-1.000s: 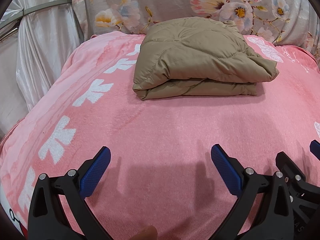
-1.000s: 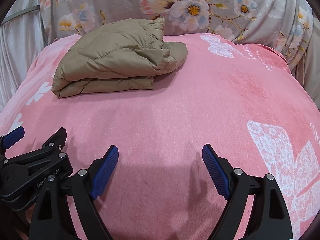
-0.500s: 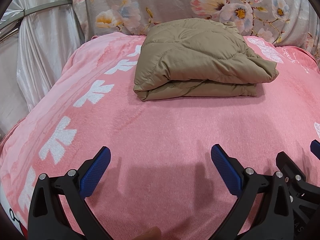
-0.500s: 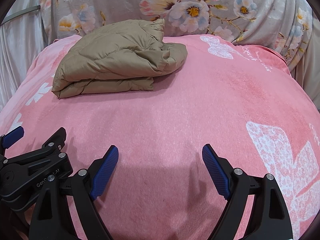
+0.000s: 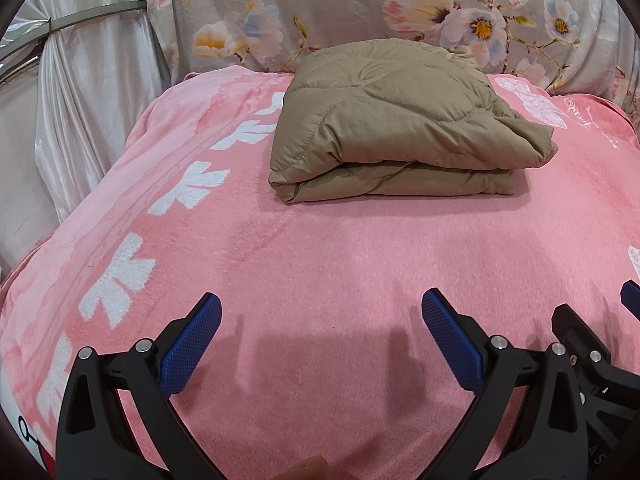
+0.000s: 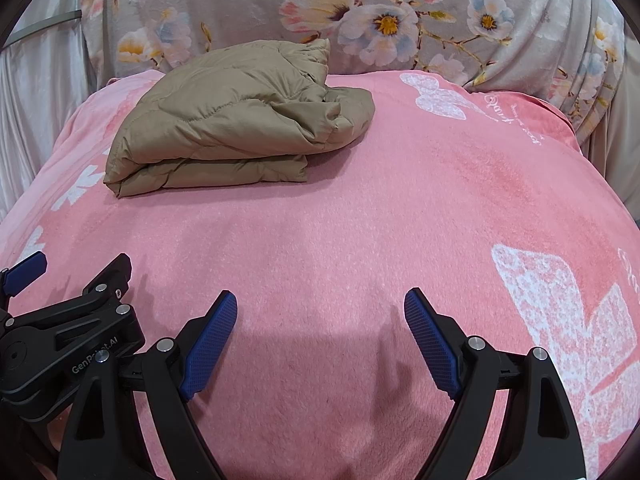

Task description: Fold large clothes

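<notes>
Lying on the far part of the pink blanket (image 5: 320,264) is a tan puffy jacket (image 5: 400,132), folded into a thick, neat pile. It sits close to the gray cloth with big flowers (image 5: 400,8) that hangs behind the bed. From the right camera the same jacket (image 6: 236,120) is up and to the left, and its right end looks a bit bunched and rumpled.

Both tongs are low and near the camera, well apart from the jacket. The left gripper (image 5: 320,344) has its blue pads (image 5: 192,344) spread wide, and nothing is between them, only pink blanket below. The right gripper (image 6: 320,344) is spread wide too and holds nothing. The two grippers are side by side. A bit of the right one shows at the right edge of the left camera view, and a bit of the left gripper (image 6: 60,332) shows at the left edge of the right camera view.

White flower shapes (image 5: 116,280) run down the left side of the blanket. A shiny white curtain (image 5: 80,92) hangs at the left.
</notes>
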`<state>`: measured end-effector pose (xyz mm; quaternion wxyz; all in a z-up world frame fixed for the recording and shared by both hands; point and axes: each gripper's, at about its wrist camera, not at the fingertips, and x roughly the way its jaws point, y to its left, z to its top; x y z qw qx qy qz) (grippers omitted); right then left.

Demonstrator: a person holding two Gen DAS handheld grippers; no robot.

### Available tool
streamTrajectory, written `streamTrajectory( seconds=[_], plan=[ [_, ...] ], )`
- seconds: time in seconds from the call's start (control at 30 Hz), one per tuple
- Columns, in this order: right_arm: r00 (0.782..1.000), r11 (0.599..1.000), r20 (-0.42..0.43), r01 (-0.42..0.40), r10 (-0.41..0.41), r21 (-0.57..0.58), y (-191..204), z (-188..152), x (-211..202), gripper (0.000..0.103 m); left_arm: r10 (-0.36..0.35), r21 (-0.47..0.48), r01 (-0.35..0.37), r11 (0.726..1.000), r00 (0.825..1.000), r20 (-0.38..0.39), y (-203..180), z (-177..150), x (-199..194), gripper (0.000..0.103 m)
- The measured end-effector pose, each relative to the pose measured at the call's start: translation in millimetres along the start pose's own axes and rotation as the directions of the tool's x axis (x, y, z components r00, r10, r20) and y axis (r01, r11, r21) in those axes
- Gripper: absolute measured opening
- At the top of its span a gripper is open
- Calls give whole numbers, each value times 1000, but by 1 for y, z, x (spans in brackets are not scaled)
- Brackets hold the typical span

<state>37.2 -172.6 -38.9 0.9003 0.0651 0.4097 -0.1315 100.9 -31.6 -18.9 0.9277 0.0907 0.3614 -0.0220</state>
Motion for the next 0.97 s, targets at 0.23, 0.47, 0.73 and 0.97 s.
streamTrajectory(
  seconds=[0.23,0.47,0.73,0.97],
  plan=[
    [1000,1000,2,2,-2,-2,0,0,0,83,-1,-1,1,1000,1000,1,0,0,0,97],
    [1000,1000,3,4,-4,-4,0,1,-1,83,-1,-1,1,1000,1000,1,0,0,-1,96],
    [1000,1000,3,5,-5,-6,1,0,-1,83,-3,1,3,1000,1000,4,-1,0,-3,93],
    [1000,1000,6,13,-12,-11,0,2,-2,83,2,8,-2,1000,1000,9,-4,2,-3,90]
  ],
)
